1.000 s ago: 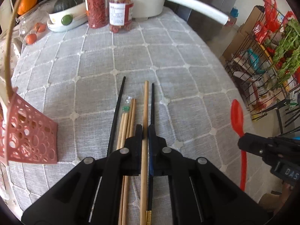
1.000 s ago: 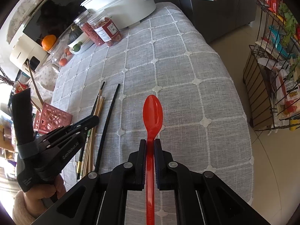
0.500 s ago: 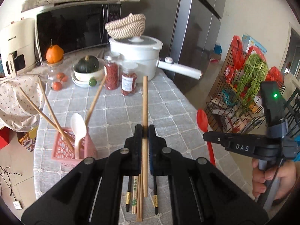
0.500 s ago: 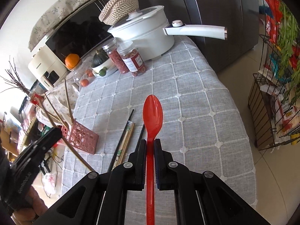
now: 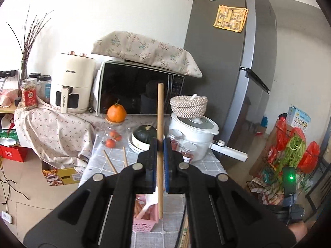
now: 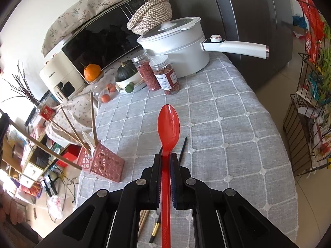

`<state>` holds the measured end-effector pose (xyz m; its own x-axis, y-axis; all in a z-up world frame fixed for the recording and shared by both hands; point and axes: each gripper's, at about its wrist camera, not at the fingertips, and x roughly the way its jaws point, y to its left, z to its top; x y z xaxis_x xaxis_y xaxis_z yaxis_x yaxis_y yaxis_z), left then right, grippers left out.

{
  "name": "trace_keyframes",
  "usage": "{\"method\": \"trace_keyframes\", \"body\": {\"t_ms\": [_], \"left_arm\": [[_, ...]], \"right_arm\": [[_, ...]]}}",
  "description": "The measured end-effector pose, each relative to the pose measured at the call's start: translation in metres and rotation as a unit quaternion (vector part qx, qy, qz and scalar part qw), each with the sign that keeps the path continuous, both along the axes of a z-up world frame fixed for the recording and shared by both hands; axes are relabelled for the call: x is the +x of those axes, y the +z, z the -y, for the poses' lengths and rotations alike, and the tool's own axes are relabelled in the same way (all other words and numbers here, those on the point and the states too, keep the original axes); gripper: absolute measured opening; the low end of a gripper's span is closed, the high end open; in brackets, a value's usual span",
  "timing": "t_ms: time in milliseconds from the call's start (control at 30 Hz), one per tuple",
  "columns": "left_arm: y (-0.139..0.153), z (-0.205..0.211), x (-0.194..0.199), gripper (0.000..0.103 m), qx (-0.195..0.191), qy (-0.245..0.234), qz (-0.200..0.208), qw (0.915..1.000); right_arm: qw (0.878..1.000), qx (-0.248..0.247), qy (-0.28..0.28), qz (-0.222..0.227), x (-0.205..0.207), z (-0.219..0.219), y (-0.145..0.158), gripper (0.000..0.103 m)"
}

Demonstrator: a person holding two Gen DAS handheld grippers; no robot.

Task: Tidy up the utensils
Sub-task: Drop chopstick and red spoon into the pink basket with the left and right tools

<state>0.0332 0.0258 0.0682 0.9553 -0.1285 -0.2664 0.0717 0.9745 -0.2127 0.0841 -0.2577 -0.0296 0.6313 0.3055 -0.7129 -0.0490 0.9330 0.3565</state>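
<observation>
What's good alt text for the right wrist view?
The right gripper, jaws shut on a red plastic spoon, hangs above a grey checked tablecloth. At left a pink perforated basket holds wooden chopsticks and a white spoon; more chopsticks lie beneath the gripper. A white pot stands behind.

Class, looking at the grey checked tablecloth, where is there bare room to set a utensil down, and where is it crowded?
Bare: the grey checked tablecloth right of the red plastic spoon, up to the white pot. Crowded: the far left corner with the two red-filled jars, and near the pink perforated basket and loose chopsticks.
</observation>
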Motion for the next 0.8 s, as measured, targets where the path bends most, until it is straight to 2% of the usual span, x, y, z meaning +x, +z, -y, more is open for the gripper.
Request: {"method": "trace_keyframes", "body": {"t_ms": [233, 533, 767, 800], "left_arm": [[-0.024, -0.015, 0.025, 0.007, 0.004, 0.032, -0.026, 0.9992], [-0.054, -0.025, 0.046, 0.007, -0.021, 0.045, -0.085, 0.9952], [-0.072, -0.03, 0.059, 0.008, -0.028, 0.029, -0.129, 0.9909], [-0.073, -0.031, 0.06, 0.012, -0.031, 0.025, -0.135, 0.9901]], "right_arm": [[1.0, -0.004, 0.006, -0.003, 0.002, -0.012, -0.004, 0.008], [1.0, 0.0, 0.001, 0.006, 0.002, -0.015, -0.004, 0.008], [0.999, 0.006, 0.0, 0.044, -0.002, -0.026, 0.007, 0.008], [0.999, 0.007, 0.0, 0.052, -0.003, -0.029, 0.01, 0.008]]}}
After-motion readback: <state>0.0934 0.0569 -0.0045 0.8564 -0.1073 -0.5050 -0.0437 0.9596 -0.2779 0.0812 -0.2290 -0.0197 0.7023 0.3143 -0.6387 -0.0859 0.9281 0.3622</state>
